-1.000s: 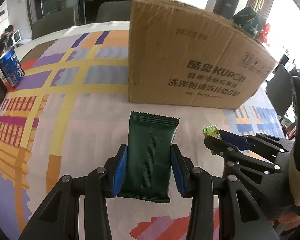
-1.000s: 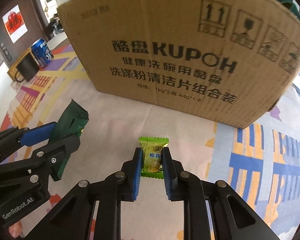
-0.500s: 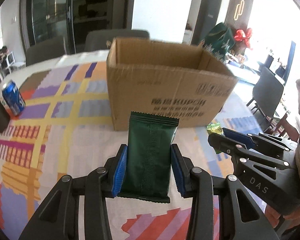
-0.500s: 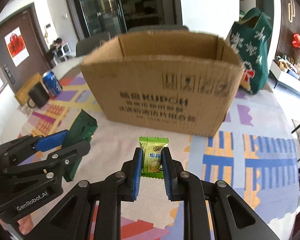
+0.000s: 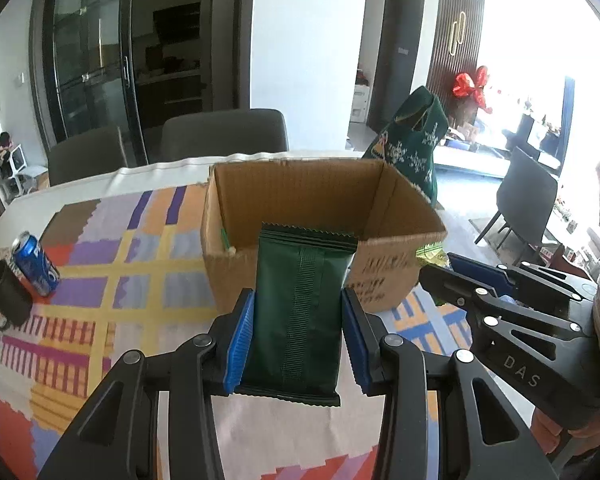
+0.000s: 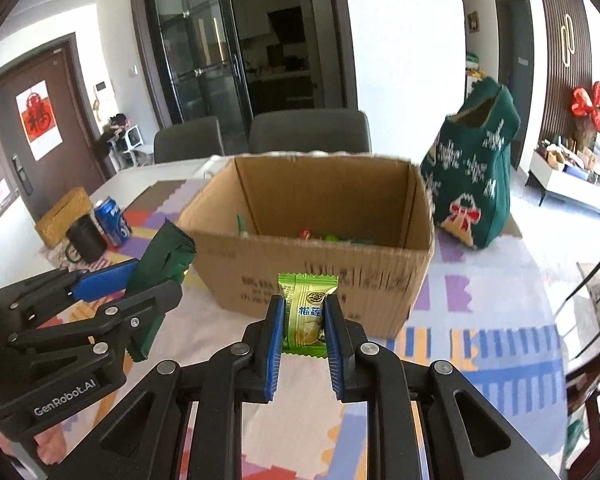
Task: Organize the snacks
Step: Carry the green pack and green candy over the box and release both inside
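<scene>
Two snack packets between jaws

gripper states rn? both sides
Left gripper: closed on the dark green snack packet.
Right gripper: closed on the small yellow-green candy.

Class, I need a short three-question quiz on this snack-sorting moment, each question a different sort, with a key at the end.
1. True or false: the left tongs grip a dark green foil snack packet.
2. What do the right tongs hold? A) blue soda can B) light green candy wrapper C) black mug
3. Fill in: the open brown cardboard box stands on a ____ tablecloth.

Key: 1 true; 2 B, the light green candy wrapper; 3 patterned, multicoloured.
</scene>
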